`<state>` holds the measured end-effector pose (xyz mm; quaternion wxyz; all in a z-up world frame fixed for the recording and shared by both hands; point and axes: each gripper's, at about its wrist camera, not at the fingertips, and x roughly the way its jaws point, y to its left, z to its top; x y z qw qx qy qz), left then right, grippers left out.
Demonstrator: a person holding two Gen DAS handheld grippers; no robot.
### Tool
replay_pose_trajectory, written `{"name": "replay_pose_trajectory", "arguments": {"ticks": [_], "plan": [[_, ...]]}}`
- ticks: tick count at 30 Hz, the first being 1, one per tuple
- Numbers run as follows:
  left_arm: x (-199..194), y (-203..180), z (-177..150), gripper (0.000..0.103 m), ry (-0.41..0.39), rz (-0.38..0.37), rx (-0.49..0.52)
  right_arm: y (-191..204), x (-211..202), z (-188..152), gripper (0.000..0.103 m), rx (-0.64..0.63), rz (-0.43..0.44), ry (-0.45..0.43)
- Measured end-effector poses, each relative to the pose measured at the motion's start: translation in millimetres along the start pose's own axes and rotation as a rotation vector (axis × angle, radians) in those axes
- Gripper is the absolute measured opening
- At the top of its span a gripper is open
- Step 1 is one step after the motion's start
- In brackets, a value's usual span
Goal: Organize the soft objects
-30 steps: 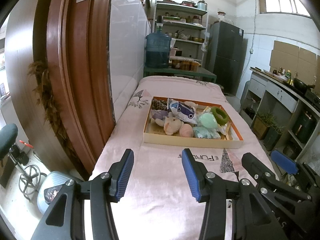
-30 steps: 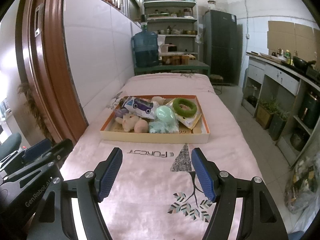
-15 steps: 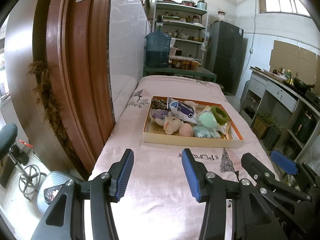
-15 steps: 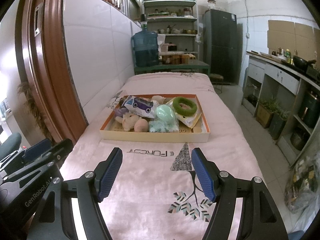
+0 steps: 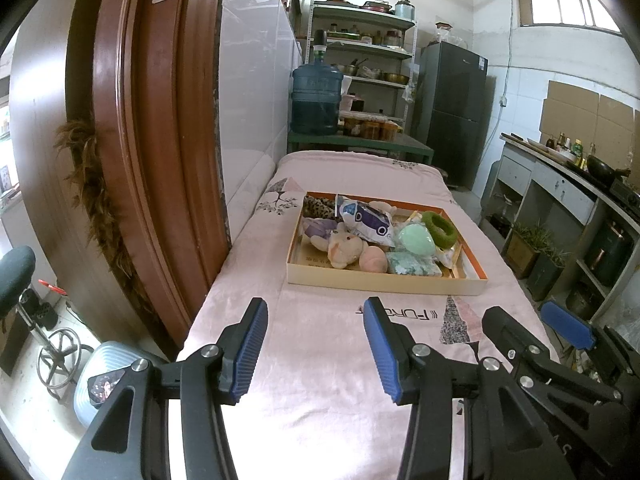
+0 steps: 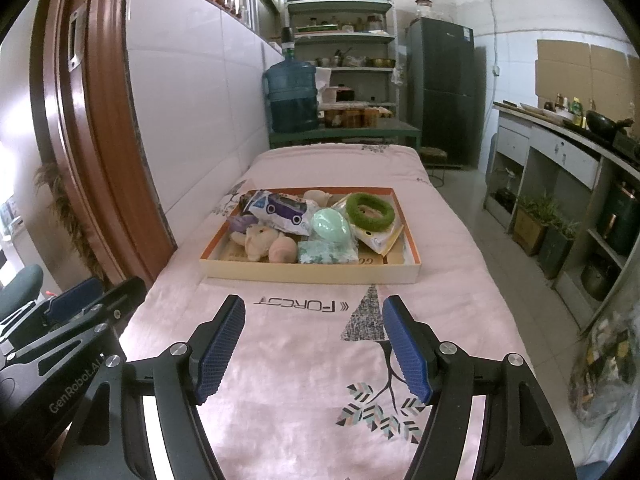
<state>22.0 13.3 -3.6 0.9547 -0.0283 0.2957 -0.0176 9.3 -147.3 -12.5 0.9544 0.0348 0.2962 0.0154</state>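
A shallow cardboard tray (image 6: 312,274) with an orange rim is seen on the pink bedspread (image 6: 304,360), and all the soft objects in view are gathered inside it. Toward its near wall lie a pale plush rabbit (image 6: 258,242), a peach-coloured ball (image 6: 282,251) and a speckled green pouch (image 6: 326,254). Behind these a mint-green egg shape (image 6: 331,223) and a packet printed with a purple car (image 6: 280,210) are piled, and a green ring (image 6: 370,210) rests at the tray's far right on a yellow-edged packet.

The left gripper (image 5: 316,346) and the right gripper (image 6: 314,350) are both held spread, with nothing between the blue pads, on the near side of the tray and well apart from it. No soft object is seen on the bedspread outside the tray.

The step in hand cannot be settled: the heap in the tray would fit objects waiting to be sorted out of it, and equally objects already gathered into it. Any grasp on these items would, in judgement, call for a gentle, wide closing, since they are likely to compress and slide.

In the left wrist view a leopard-patterned piece (image 5: 318,206) is shown at the tray's far left corner, barely visible from the right. In the right wrist view the bare floor of the tray near its right wall is shown more plainly.
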Motion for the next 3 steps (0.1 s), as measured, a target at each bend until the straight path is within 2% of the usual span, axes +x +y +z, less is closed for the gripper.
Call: {"name": "replay_pose_trajectory", "arguments": {"ticks": [3], "plan": [[0.5, -0.1, 0.0, 0.05, 0.001, 0.001, 0.001, 0.0, 1.0, -1.5, 0.073, 0.001, 0.001, 0.004]]}}
